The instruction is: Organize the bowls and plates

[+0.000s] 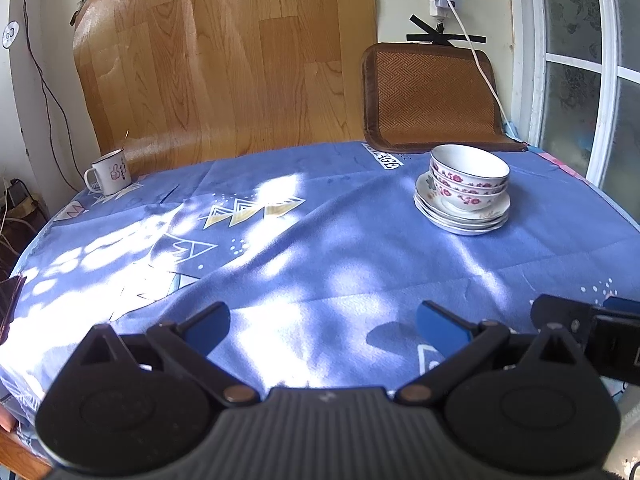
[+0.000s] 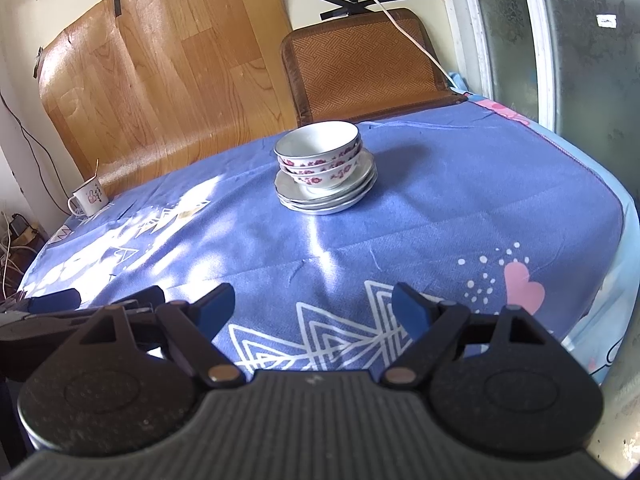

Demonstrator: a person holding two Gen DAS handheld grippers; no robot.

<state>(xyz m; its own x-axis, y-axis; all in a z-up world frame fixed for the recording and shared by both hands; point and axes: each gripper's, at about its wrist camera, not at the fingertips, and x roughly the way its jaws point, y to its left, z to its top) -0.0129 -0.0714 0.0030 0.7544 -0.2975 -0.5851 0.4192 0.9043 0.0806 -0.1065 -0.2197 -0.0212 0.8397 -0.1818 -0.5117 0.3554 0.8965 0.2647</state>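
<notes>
I see 3 white floral-patterned ceramic bowls (image 1: 469, 178) nested together on a stack of white scalloped plates (image 1: 464, 216), far across the blue patterned tablecloth (image 1: 320, 240) from me. My left gripper (image 1: 323, 325) hovers well short of that stack, fingers spread wide, gripping nothing. My right gripper (image 2: 313, 308) is just beside it, equally wide. A white enamel mug (image 1: 109, 172) sits far left of the stack.

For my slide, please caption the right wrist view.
Open right gripper faces nested bowls stacked on plates.
</notes>
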